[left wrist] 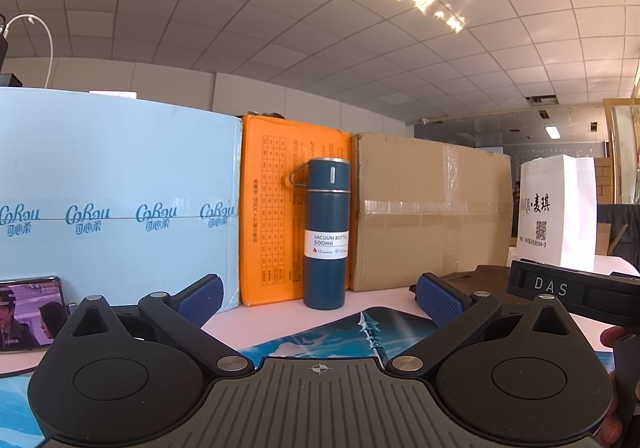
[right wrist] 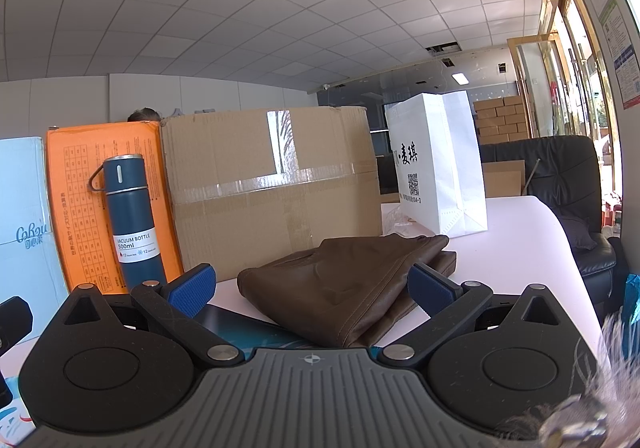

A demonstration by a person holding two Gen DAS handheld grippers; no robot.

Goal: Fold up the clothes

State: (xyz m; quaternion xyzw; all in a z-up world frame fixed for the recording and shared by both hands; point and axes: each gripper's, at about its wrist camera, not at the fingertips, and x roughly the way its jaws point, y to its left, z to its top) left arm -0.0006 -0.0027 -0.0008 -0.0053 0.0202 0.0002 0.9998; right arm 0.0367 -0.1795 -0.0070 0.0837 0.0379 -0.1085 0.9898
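Note:
A brown garment (right wrist: 340,288) lies folded in a flat stack on the white table (right wrist: 516,236), just ahead of my right gripper (right wrist: 316,290). That gripper is open, its blue pads (right wrist: 192,290) wide apart and level with the near end of the stack, touching nothing. My left gripper (left wrist: 320,298) is also open and points level at a dark blue vacuum bottle (left wrist: 325,232). Nothing is between its pads (left wrist: 440,304). A corner of the brown garment (left wrist: 476,274) shows at the right in the left wrist view, behind the other gripper's black body (left wrist: 576,290).
Light blue (left wrist: 116,192), orange (left wrist: 276,208) and brown cardboard boxes (left wrist: 432,208) line the table's back. A white paper bag (right wrist: 436,164) stands at the right. A blue printed mat (left wrist: 352,332) lies under the grippers. A phone (left wrist: 28,312) plays video at the left. A black chair (right wrist: 568,184) stands beyond the table.

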